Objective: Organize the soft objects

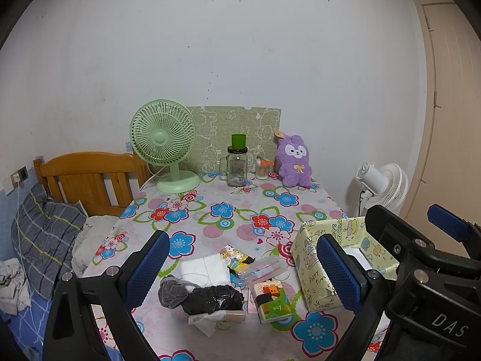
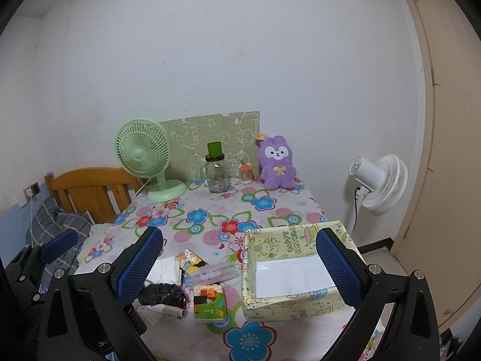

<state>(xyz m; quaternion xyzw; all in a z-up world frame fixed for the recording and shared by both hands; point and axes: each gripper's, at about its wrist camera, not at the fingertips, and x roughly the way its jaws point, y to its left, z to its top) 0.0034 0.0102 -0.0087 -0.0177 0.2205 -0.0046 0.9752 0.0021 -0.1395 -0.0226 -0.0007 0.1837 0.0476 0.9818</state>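
Bare tablecloth (image 2: 210, 210) mid-table; clutter pile (image 2: 186, 285) just beside box (image 2: 288, 303) in front.

A cluster of soft things lies at the near middle of the floral tablecloth. A grey sock (image 1: 172, 293) is bunched up, touching a crumpled black plastic bag (image 1: 215, 298) on its right. Just beyond them a folded white cloth (image 1: 203, 269), perhaps a tissue, lies flat. To the right stands a yellow cartoon-print box (image 2: 288, 303), open-topped, with a white sheet lining its floor.
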